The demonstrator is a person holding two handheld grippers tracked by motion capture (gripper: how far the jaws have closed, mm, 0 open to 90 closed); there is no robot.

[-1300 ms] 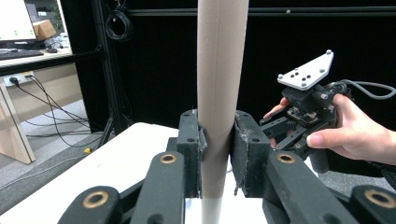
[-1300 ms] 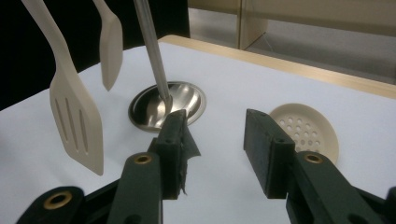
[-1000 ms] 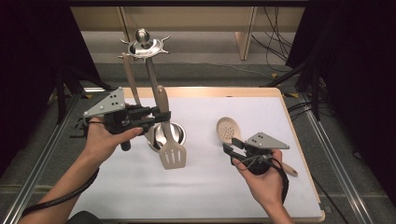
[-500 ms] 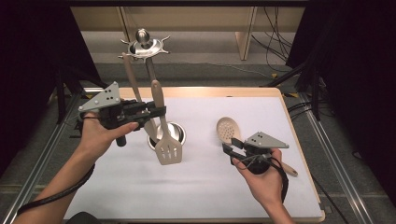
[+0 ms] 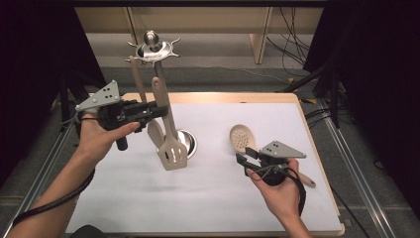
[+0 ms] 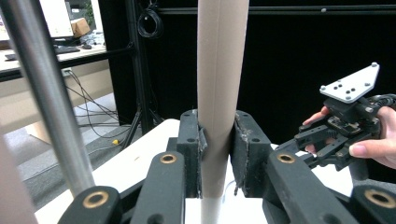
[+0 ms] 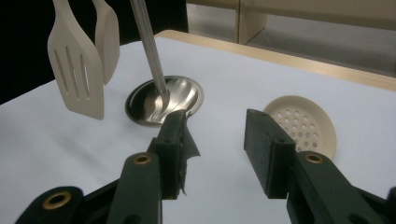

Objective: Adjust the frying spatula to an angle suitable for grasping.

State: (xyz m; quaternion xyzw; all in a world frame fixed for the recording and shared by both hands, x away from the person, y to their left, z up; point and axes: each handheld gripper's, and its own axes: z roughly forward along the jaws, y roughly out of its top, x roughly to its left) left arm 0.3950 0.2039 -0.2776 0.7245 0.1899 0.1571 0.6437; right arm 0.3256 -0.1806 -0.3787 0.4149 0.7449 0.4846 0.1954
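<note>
While the table (image 5: 208, 198) and the utensil stand (image 5: 157, 52) at its far side stay put, the left gripper (image 5: 157, 110) has lifted the slotted spatula (image 5: 173, 154) clear of the table; clamped by its handle, it hangs beside the stand's pole, likely headed for 1 hook. Right of the stand, the right gripper (image 5: 241, 161) stays slack-jawed by the perforated spoon (image 5: 240, 137).

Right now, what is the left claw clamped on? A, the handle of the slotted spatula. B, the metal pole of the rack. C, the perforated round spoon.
A: the left claw pinches the beige handle of the slotted spatula, which is lifted clear of the table.
</note>
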